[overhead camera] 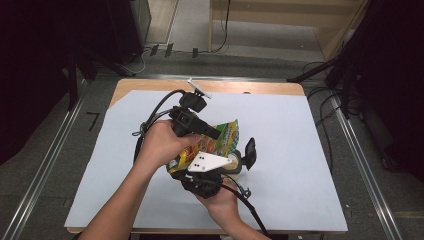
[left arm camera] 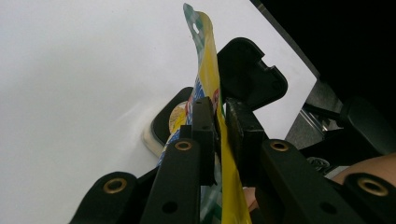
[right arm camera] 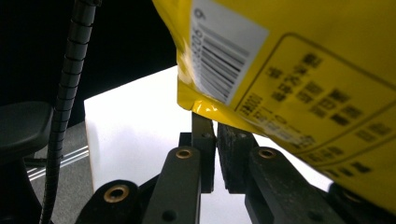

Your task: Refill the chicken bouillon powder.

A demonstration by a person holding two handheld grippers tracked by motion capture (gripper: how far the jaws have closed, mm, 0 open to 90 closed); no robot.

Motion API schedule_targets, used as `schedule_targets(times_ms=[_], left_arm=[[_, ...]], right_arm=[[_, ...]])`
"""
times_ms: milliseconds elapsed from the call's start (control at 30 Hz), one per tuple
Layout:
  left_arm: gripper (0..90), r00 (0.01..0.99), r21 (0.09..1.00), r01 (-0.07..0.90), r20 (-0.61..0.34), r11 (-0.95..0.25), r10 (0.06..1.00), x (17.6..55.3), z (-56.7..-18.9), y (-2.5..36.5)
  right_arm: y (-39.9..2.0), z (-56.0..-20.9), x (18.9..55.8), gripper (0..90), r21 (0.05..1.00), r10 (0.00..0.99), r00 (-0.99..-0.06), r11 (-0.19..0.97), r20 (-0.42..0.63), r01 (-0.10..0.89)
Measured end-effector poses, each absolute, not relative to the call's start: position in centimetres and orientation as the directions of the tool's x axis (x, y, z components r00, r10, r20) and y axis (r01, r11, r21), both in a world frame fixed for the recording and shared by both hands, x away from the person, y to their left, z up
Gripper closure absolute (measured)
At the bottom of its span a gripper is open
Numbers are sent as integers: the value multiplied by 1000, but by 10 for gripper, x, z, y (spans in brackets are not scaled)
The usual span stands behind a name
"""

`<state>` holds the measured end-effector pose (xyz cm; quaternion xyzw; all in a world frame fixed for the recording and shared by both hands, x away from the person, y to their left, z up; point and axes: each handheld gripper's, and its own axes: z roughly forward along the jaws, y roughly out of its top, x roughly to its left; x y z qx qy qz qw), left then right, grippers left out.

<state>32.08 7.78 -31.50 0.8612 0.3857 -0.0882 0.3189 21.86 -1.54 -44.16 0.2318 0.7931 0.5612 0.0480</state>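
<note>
A yellow and green snack bag [overhead camera: 226,136] is held above the middle of the white sheet [overhead camera: 300,130] by both grippers. My left gripper [overhead camera: 212,134] comes in from the upper left, and in the left gripper view its jaws [left arm camera: 219,109] are shut on the bag's thin edge [left arm camera: 208,79]. My right gripper [overhead camera: 200,155], with its grey plate on top, reaches up from below. In the right gripper view its jaws [right arm camera: 215,123] are closed on the lower rim of the bag [right arm camera: 303,70], beside the barcode.
The white sheet covers a wooden table [overhead camera: 250,86]. Cables trail from both grippers over the sheet. Metal rails [overhead camera: 365,165] run along both sides of the table on the floor, with dark stands and cables beyond the far edge.
</note>
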Motion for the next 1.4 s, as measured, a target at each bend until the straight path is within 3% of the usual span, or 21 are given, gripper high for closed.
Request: schedule_targets(times_ms=[700,1400], left_arm=[[822,703,549,700,-412,-457,580,306,-324,97],[868,701,556,701,-426,-446,572,301,-332,111]], right_arm=[[-12,-451,215,860,906,401,-904,312,147,285],[-12,-466,216,845,883,389,-911,371,135,289]])
